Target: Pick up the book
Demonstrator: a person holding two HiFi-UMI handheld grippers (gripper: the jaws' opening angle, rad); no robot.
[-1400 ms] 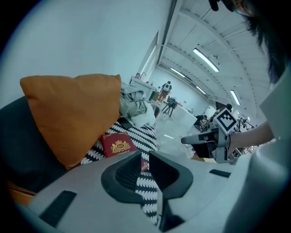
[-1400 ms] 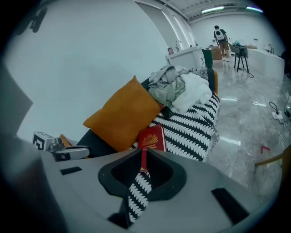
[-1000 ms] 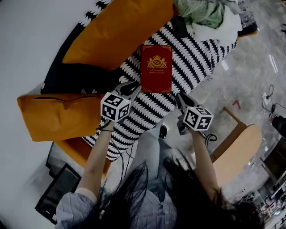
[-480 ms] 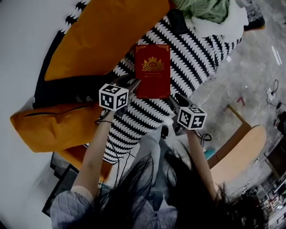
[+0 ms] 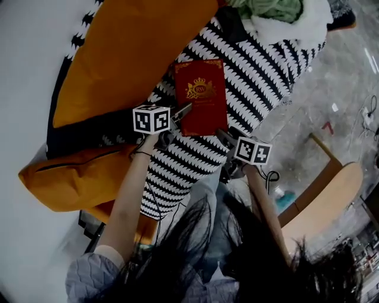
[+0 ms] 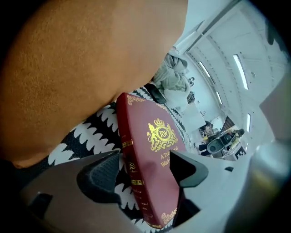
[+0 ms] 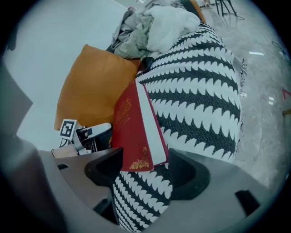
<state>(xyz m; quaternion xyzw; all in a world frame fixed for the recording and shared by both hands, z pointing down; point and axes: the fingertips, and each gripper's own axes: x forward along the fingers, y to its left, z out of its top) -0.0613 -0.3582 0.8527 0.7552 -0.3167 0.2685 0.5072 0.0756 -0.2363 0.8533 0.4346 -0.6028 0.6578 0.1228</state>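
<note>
A red book with a gold crest lies flat on the black-and-white sofa seat. My left gripper is at the book's near left corner. In the left gripper view the spine of the book sits between the opening jaws of the left gripper, with a gap at each pad. My right gripper is at the near right corner. In the right gripper view that corner of the book lies between the opening jaws of the right gripper, untouched.
A big orange cushion leans just left of the book, and another orange cushion lies nearer. A heap of clothes covers the sofa's far end. A wooden chair stands on the floor at right.
Both grippers have moved forward and down from short of the book to its two near corners. The book has stayed flat on the seat.
</note>
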